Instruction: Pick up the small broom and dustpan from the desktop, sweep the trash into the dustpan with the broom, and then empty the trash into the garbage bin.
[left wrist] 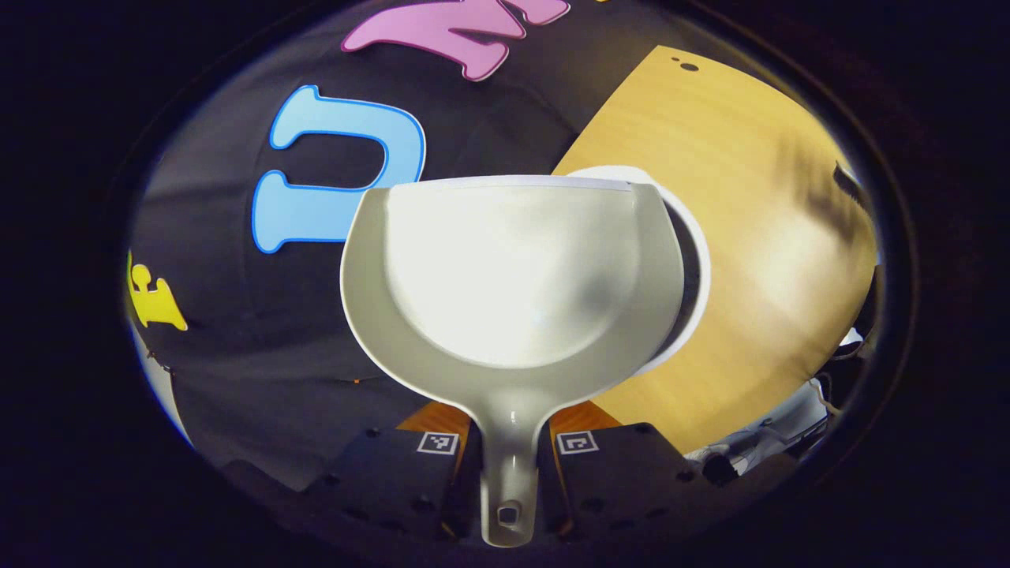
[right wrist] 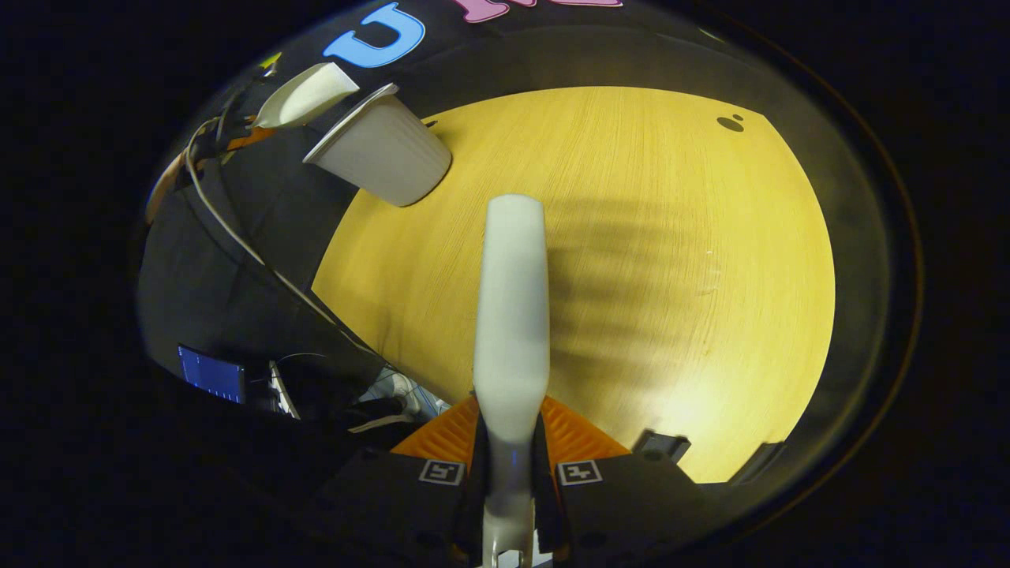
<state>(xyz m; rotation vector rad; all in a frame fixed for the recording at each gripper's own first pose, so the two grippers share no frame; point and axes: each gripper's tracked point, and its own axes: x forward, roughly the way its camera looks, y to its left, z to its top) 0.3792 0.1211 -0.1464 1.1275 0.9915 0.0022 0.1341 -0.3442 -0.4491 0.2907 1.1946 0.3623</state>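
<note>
Wooden desktop (right wrist: 631,260) swept; left gripper (left wrist: 509,473) clamps dustpan (left wrist: 513,276) over bin (right wrist: 383,154), right gripper (right wrist: 509,481) clamps broom (right wrist: 511,315); next, prob. tip it in.

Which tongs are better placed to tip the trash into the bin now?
Left. The left tongs grip the dustpan by its handle, right over the white garbage bin. The right tongs hold the broom over the desktop, apart from the bin.

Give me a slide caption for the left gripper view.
Left tool clamps the dustpan handle, pan apparently empty, held over the white garbage bin beside the wooden desktop.
</note>
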